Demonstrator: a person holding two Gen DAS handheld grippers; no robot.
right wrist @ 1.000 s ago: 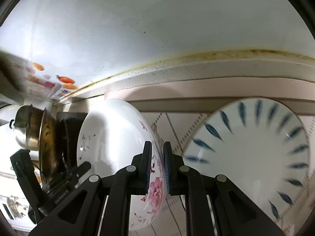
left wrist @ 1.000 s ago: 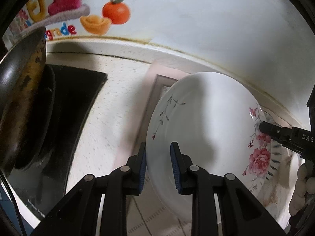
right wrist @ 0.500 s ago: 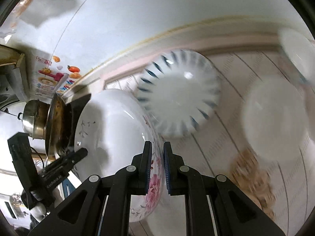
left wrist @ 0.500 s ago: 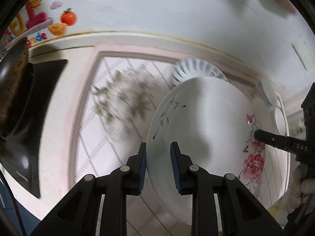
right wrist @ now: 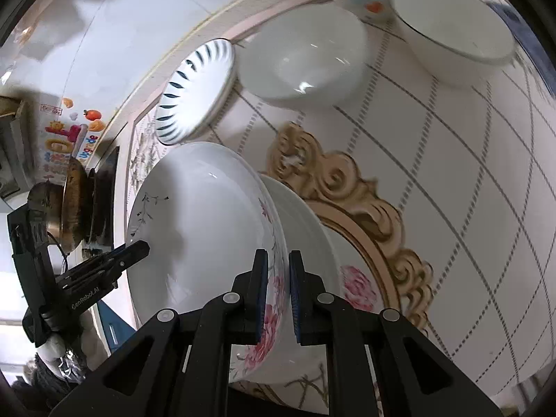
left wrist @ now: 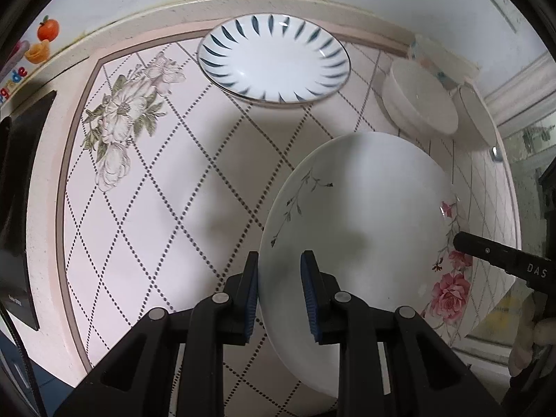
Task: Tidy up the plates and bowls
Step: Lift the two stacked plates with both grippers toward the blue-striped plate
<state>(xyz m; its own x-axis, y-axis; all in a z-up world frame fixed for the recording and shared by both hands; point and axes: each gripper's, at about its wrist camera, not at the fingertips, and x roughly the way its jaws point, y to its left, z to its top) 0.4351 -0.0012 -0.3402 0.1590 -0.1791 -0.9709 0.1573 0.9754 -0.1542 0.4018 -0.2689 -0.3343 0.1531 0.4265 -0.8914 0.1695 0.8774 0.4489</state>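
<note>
White rose-patterned ceramic plate [left wrist: 361, 222]: pinched at opposite rims by left hand-held gripper [left wrist: 279, 290] and right hand-held gripper [right wrist: 278, 292], held tilted above pink tiled surface [left wrist: 166, 215], probably for steady two-sided carrying. Second rose plate [right wrist: 312, 243] beneath, mostly hidden. Blue-dashed plate [left wrist: 274, 57], white bowl [right wrist: 302, 59] beyond.

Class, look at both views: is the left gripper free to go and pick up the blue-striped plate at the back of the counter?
Probably not yet. The left gripper grips the rose plate, which the right gripper also holds. The path to the blue-striped plate looks clear.
</note>
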